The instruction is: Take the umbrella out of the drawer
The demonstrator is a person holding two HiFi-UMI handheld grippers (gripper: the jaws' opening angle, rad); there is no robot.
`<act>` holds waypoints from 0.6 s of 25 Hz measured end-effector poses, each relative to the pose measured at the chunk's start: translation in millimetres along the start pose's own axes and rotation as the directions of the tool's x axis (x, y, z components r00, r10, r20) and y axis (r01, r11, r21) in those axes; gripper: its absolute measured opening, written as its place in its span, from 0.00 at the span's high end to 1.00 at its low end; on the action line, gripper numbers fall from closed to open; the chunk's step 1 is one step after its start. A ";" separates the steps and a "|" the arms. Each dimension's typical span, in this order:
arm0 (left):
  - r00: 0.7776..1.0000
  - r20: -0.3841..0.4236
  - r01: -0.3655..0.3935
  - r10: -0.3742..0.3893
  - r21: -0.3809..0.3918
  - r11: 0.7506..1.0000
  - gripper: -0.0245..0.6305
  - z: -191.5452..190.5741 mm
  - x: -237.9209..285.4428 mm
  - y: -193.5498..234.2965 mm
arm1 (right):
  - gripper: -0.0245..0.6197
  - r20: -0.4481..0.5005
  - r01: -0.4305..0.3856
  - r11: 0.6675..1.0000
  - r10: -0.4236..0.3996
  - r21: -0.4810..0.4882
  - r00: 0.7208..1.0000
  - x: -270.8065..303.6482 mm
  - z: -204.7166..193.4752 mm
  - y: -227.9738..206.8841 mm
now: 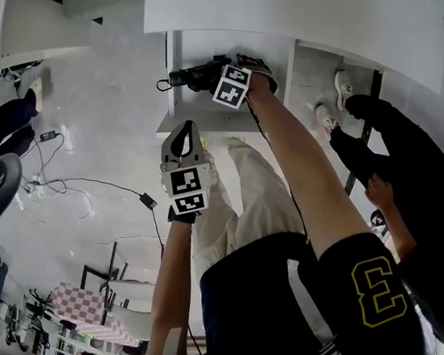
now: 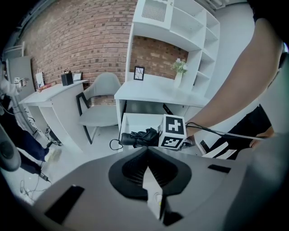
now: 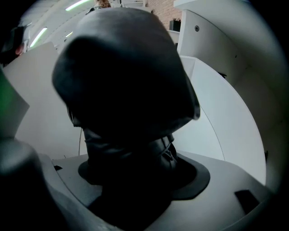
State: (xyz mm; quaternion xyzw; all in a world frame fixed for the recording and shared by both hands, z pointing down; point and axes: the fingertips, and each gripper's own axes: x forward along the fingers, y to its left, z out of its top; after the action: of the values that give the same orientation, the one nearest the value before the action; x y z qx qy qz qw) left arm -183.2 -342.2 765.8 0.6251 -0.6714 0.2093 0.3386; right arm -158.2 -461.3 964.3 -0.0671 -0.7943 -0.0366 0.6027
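The white drawer [image 1: 171,87] stands pulled out under the desk. A black folded umbrella [image 1: 192,75] lies across the drawer's left wall, its wrist strap hanging outside. My right gripper [image 1: 218,72] reaches down into the drawer and is shut on the umbrella. In the right gripper view the dark umbrella [image 3: 126,90] fills the space between the jaws. My left gripper [image 1: 184,133] hovers in front of the drawer, shut and holding nothing. From the left gripper view the umbrella [image 2: 135,137] and the right gripper [image 2: 152,135] show over the drawer [image 2: 135,121].
Another person in black [image 1: 414,171] with white shoes [image 1: 344,87] is at the right of the desk. Cables [image 1: 85,189] trail over the floor at the left. A grey chair [image 2: 101,101] stands left of the desk, with a second desk [image 2: 54,90] beyond it.
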 end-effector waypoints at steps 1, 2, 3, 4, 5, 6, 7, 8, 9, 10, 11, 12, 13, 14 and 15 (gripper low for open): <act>1.000 0.000 0.000 0.000 0.001 1.000 0.94 -0.2 0.1 -0.7 | 0.36 0.000 0.002 1.000 -0.002 0.007 1.000 0.3 -0.7 0.0; 1.000 0.001 0.000 0.000 0.002 1.000 0.94 -0.3 -0.3 -1.4 | 0.37 -0.001 0.004 1.000 -0.004 0.016 1.000 0.2 -1.6 0.3; 1.000 0.001 0.000 0.000 0.004 1.000 0.94 -0.3 -1.2 -2.4 | 0.38 -0.001 0.007 1.000 -0.007 0.028 1.000 -0.4 -2.6 0.8; 1.000 0.002 0.001 -0.001 0.005 1.000 0.94 -0.6 -2.3 -3.5 | 0.39 0.001 0.009 0.999 -0.009 0.041 1.000 -1.2 -3.7 1.6; 1.000 0.002 0.001 -0.001 0.007 1.000 0.94 -1.2 -3.5 -4.7 | 0.40 0.003 0.011 0.999 -0.012 0.054 1.000 -1.8 -4.7 2.6; 1.000 0.002 0.001 -0.001 0.009 1.000 0.94 -2.1 -4.6 -5.6 | 0.41 0.007 0.014 0.998 -0.014 0.065 1.000 -2.1 -5.3 3.7; 1.000 0.003 0.000 0.000 0.010 1.000 0.94 -3.0 -5.6 -6.1 | 0.42 0.009 0.015 0.997 -0.016 0.075 1.000 -2.1 -5.7 4.8; 1.000 0.003 0.001 -0.001 0.011 1.000 0.93 -3.7 -6.5 -6.4 | 0.43 0.011 0.016 0.996 -0.017 0.084 1.000 -1.9 -6.0 5.7; 1.000 0.004 0.001 -0.001 0.012 1.000 0.94 -4.1 -7.5 -6.7 | 0.44 0.010 0.017 0.996 -0.018 0.092 1.000 -1.8 -6.5 6.5; 1.000 0.005 0.001 -0.001 0.012 1.000 0.94 -4.1 -8.4 -7.0 | 0.45 0.009 0.017 0.995 -0.018 0.096 1.000 -1.7 -7.0 7.2; 1.000 0.007 0.001 -0.001 0.014 1.000 0.94 -3.5 -9.5 -7.1 | 0.47 0.010 0.017 0.995 -0.018 0.099 1.000 -1.9 -6.9 7.7; 1.000 0.009 0.000 0.000 0.016 1.000 0.94 -2.5 -10.8 -7.2 | 0.48 0.012 0.017 0.995 -0.018 0.100 1.000 -2.1 -6.5 8.2; 1.000 0.012 -0.001 0.001 0.018 1.000 0.94 -1.1 -12.2 -7.1 | 0.49 0.015 0.016 0.995 -0.018 0.100 1.000 -2.4 -5.8 8.8; 1.000 0.015 -0.002 0.001 0.019 1.000 0.94 0.6 -13.5 -7.2 | 0.51 0.017 0.017 0.995 -0.019 0.099 1.000 -2.9 -5.3 9.2; 1.000 0.019 -0.002 0.002 0.021 1.000 0.94 2.4 -14.6 -7.3 | 0.52 0.018 0.018 0.995 -0.020 0.098 1.000 -3.6 -4.9 9.3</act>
State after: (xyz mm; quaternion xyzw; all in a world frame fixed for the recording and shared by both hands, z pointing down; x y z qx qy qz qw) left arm -176.6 -334.6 752.6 0.6299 -0.6731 0.2106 0.3253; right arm -151.1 -453.0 962.0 -0.0304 -0.8015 -0.0029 0.5972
